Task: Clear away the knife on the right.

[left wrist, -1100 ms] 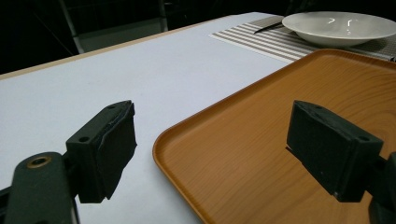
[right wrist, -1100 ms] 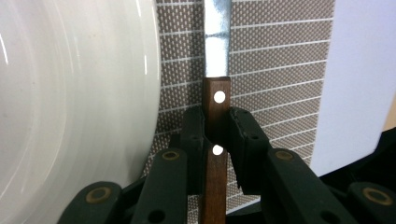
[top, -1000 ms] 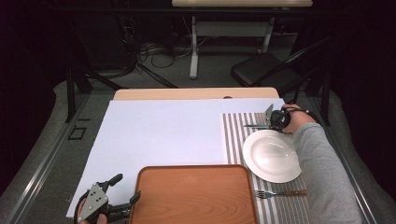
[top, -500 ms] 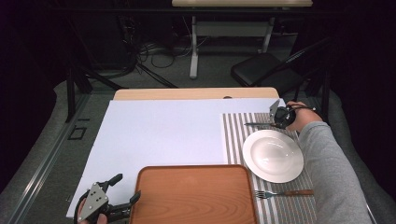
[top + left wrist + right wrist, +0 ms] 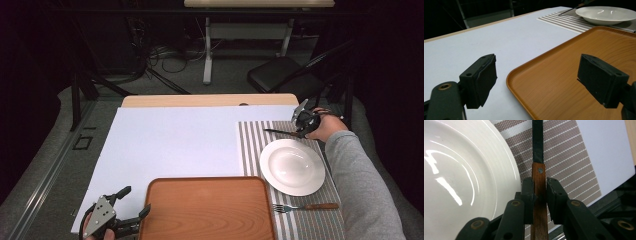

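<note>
A knife with a brown wooden handle [image 5: 539, 173] and a dark blade lies over the striped placemat [image 5: 564, 157], just beside the white plate [image 5: 461, 170]. My right gripper [image 5: 539, 191] is shut on the handle, its pads pressing both sides. In the high view that gripper [image 5: 305, 122] sits at the far right edge of the table, with the knife [image 5: 277, 132] pointing left above the plate [image 5: 292, 166]. My left gripper [image 5: 135, 200] stands open at the front left corner of the wooden tray [image 5: 206, 210], its jaws either side of the tray's rim [image 5: 516, 75] with nothing gripped.
A fork [image 5: 305, 206] with a wooden handle lies on the placemat [image 5: 250, 150] in front of the plate. A white sheet [image 5: 175, 145] covers most of the table. A dark chair [image 5: 280, 77] and table legs stand beyond the far edge.
The right hand has shifted very slightly toward the far right with the knife in its jaws. The left gripper has stayed where it was.
</note>
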